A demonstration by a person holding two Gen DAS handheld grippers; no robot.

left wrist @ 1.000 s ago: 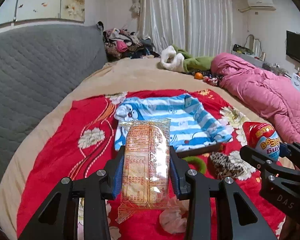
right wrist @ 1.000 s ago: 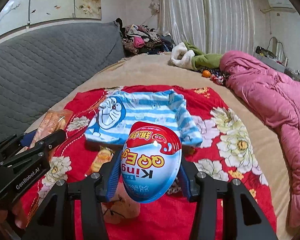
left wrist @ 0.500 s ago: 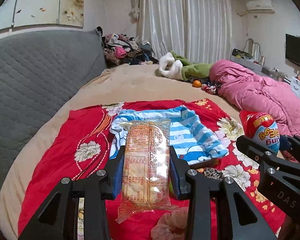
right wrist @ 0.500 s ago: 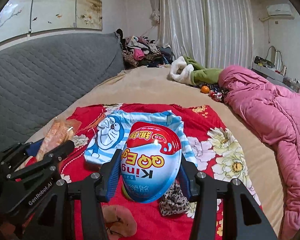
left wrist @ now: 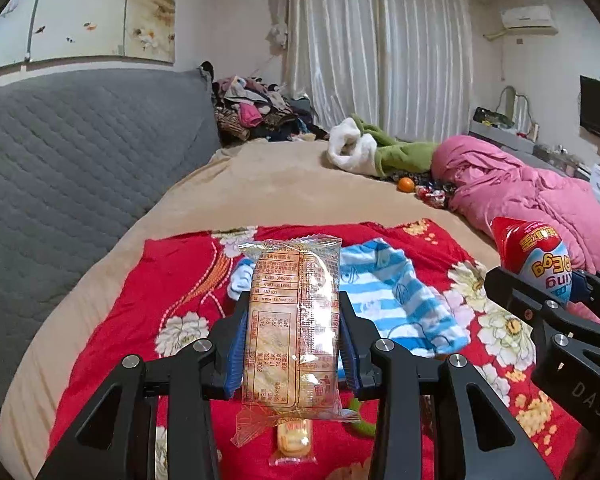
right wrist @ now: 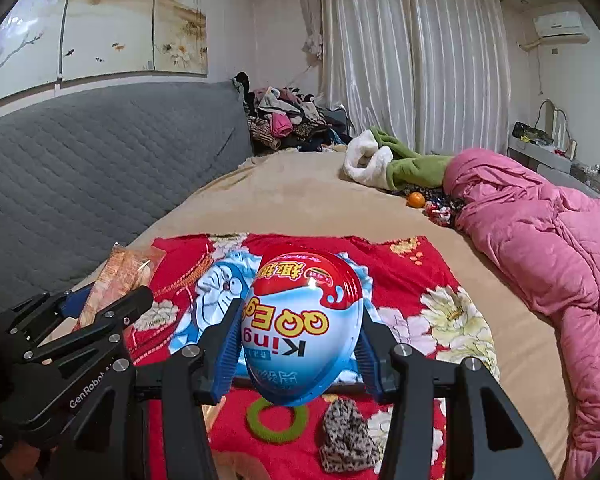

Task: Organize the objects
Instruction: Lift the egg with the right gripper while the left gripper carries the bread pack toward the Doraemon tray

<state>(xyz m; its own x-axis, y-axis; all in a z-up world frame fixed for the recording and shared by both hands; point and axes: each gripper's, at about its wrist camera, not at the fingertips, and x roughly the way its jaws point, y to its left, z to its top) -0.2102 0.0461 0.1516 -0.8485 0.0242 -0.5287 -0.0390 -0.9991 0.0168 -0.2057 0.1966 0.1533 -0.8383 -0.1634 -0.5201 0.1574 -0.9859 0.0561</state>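
Holding both items above the red floral blanket (left wrist: 148, 320), you have each gripper loaded. Your left gripper (left wrist: 290, 344) is clamped on the clear cracker packet (left wrist: 292, 320), which stands upright between the blue pads with its top toward 12 o'clock. Your right gripper (right wrist: 300, 344) is clamped on the egg-shaped toy pack (right wrist: 302, 324), its print upside down. Below it lie a green ring (right wrist: 278, 420) at 6 o'clock and a leopard-print pouch (right wrist: 346, 436) near 5; the striped blue shirt (left wrist: 400, 304) is spread beyond.

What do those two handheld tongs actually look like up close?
Both the left tongs and the right tongs are matte black angular frames with silver screws and blue pads inside the fingers. White lettering reads "GenRobot.AI" on the left, "DAS" on the right.
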